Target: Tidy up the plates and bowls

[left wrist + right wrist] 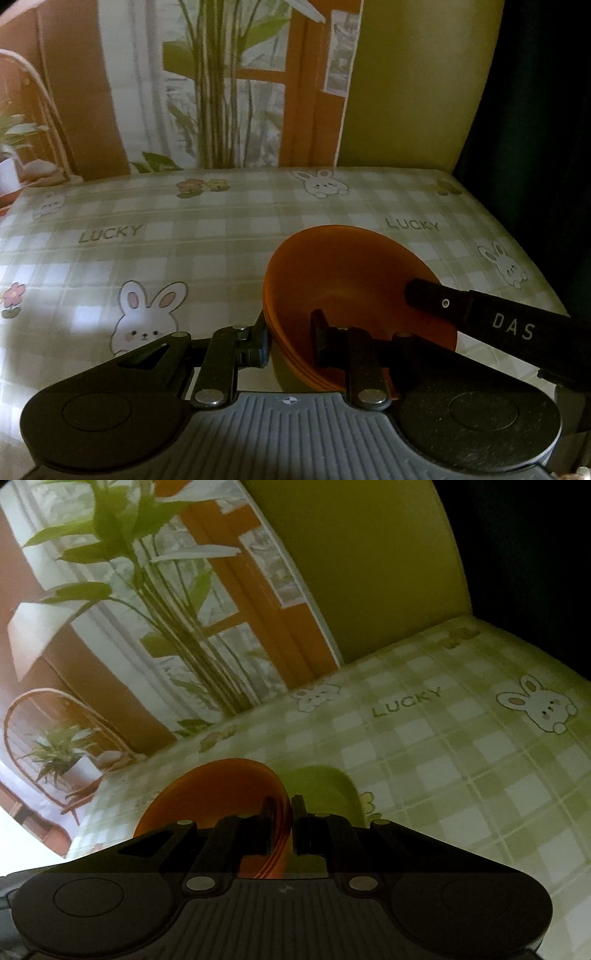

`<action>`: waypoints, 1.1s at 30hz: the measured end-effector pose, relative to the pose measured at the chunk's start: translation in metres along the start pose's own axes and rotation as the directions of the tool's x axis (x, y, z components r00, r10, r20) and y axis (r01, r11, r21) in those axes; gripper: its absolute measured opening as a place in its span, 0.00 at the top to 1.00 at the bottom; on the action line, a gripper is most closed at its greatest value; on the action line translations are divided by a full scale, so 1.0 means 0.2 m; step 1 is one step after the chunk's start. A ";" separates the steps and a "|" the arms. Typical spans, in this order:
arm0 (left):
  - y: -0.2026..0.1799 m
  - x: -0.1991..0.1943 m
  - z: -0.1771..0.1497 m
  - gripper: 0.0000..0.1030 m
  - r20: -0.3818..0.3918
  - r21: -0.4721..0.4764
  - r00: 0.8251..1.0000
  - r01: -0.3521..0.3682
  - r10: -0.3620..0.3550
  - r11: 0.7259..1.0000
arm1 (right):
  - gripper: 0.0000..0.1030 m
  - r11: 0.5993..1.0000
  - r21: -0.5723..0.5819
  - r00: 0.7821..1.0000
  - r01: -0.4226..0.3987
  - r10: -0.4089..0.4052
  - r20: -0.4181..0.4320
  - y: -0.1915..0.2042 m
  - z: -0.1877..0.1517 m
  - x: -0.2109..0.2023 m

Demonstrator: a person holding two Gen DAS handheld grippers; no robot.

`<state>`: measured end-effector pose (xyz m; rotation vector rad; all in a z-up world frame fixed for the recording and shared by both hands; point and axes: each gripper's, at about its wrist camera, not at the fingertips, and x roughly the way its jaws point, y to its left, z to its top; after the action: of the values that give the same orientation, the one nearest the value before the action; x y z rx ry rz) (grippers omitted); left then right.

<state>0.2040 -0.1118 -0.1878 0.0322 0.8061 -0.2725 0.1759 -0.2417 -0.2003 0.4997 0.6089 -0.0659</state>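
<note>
Left gripper point(290, 341), angled downward, clamped across the near-left rim of stacked shallow orange plastic bowls point(351, 273), one finger outside, one inside. Right gripper point(282, 825), tilted and rolled, pinched tight on the opposite rim of the same stack point(221, 786). Bowls held tilted between both, just over the green-checked bunny-print tablecloth point(184, 251).

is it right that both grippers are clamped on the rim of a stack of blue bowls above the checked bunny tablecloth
Not quite: the bowls are orange, not blue, as the left wrist view shows. The rest holds: the left gripper and the right gripper each pinch the rim of the stack above the checked bunny tablecloth.
</note>
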 end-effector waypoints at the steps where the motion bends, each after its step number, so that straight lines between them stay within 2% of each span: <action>1: 0.00 0.01 0.00 0.78 -0.001 0.004 1.000 0.003 -0.003 1.000 | 0.92 1.000 0.003 1.000 0.004 -0.004 -0.002 -0.01 0.00 0.01; 14: -0.01 0.09 -0.06 0.78 -0.049 0.013 0.999 0.021 -0.020 1.000 | 0.92 1.000 0.008 0.999 0.029 -0.029 -0.029 -0.05 -0.02 0.07; 29: -0.01 0.10 -0.09 0.78 -0.046 0.009 0.998 0.036 -0.035 0.999 | 0.92 0.999 -0.020 0.998 0.049 -0.050 -0.031 -0.04 -0.02 0.06; 33: 0.00 0.10 -0.08 0.77 -0.043 0.003 0.998 0.039 -0.039 0.999 | 0.89 0.999 -0.022 0.998 0.047 -0.047 -0.028 -0.04 -0.01 0.05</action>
<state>0.2053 -0.1143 -0.2128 0.0255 0.8492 -0.3110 0.1817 -0.2466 -0.2110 0.4661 0.6490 -0.0966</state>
